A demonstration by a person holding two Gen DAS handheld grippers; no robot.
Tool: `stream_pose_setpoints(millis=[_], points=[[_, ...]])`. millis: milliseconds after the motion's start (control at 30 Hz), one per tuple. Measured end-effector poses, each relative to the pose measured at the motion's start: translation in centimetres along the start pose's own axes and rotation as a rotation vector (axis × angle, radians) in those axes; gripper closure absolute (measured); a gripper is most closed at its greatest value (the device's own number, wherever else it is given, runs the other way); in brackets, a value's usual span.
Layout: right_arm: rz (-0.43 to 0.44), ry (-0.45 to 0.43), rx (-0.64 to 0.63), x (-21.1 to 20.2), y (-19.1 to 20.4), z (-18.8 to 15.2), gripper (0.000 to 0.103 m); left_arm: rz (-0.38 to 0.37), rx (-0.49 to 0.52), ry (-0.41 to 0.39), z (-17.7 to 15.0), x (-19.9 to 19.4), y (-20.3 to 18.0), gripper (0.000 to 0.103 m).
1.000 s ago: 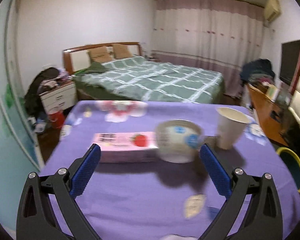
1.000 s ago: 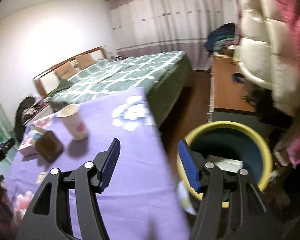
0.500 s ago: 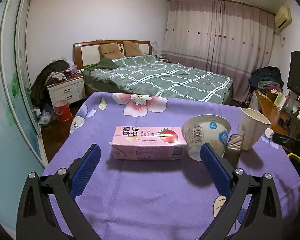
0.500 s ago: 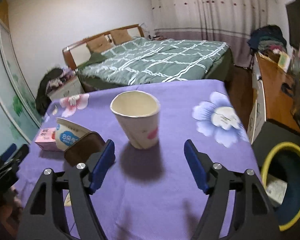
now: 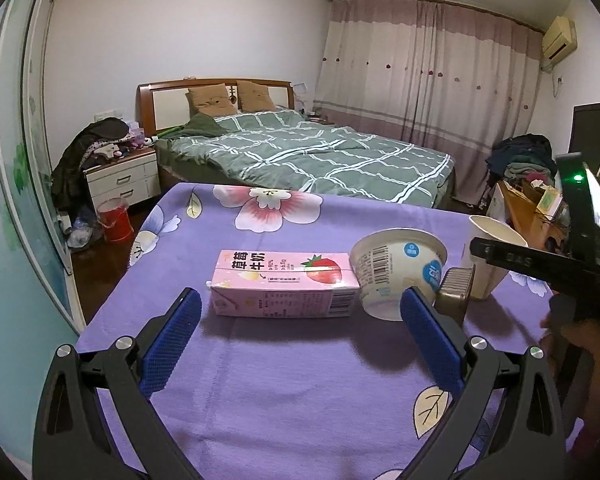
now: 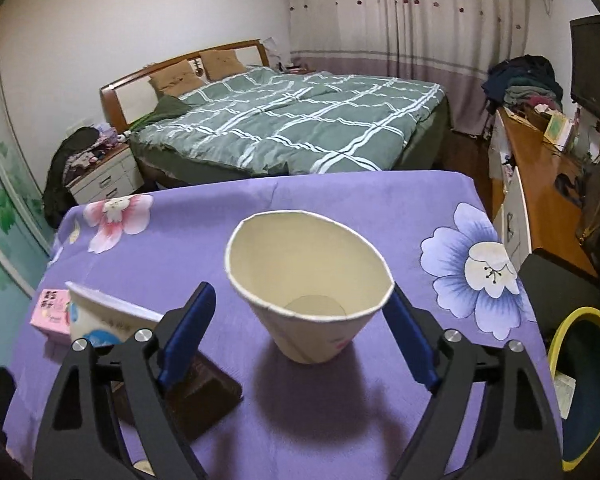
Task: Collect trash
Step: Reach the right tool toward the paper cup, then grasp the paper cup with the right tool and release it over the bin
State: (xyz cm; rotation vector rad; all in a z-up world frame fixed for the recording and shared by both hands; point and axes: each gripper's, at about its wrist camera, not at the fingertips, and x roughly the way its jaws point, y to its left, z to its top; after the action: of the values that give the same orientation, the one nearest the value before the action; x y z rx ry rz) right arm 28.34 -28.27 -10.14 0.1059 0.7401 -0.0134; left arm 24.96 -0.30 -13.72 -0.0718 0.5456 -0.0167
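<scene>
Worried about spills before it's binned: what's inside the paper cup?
The paper cup looks empty: its bare round bottom and clean inner wall show. The near inner wall, below the rim, is hidden.

The left claw (image 5: 300, 320) points forward and somewhat downward, its two blue-padded fingers (image 5: 172, 332) spread wide with nothing pressed between them. The right claw (image 6: 296, 320) tilts down more steeply, and its jaws are opening; its blue pads (image 6: 186, 332) stand apart, clear of what sits between them. In the left wrist view the right claw's black body juts in from the right edge, with the person's hand (image 5: 584, 344) gripping it below.
</scene>
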Motion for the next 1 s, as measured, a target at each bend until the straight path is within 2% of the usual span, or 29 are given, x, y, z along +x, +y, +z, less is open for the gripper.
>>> stream_pose_setpoints(millis=[67, 100, 200, 433, 633, 767, 1000], points=[[-0.012, 0.004, 0.002, 0.5, -0.1, 0.2, 0.031, -0.004, 0.003, 0.004, -0.1, 0.1, -0.1, 0.005], [-0.016, 0.007, 0.0, 0.6, -0.1, 0.2, 0.044, -0.004, 0.004, 0.004, -0.1, 0.0, -0.3, 0.005], [-0.01, 0.004, 0.009, 0.6, -0.3, 0.2, 0.047, -0.004, 0.007, 0.002, 0.0, -0.2, -0.3, 0.005], [-0.001, -0.037, 0.026, -2.6, -2.2, -0.3, 0.047, -0.007, 0.005, 0.007, 0.0, -0.1, -0.5, 0.005], [-0.031, -0.066, 0.041, -6.4, -5.2, -2.6, 0.047, -0.008, 0.016, 0.008, -0.2, 0.1, -0.6, 0.005], [-0.089, -0.097, 0.079, -9.2, -8.4, -4.6, 0.047, -0.01, 0.023, 0.005, -0.3, 0.0, -0.7, 0.005], [-0.251, -0.135, 0.19, -13.1, -15.8, -7.5, 0.046, -0.011, 0.031, 0.002, -0.3, -0.2, -1.0, 0.005]])
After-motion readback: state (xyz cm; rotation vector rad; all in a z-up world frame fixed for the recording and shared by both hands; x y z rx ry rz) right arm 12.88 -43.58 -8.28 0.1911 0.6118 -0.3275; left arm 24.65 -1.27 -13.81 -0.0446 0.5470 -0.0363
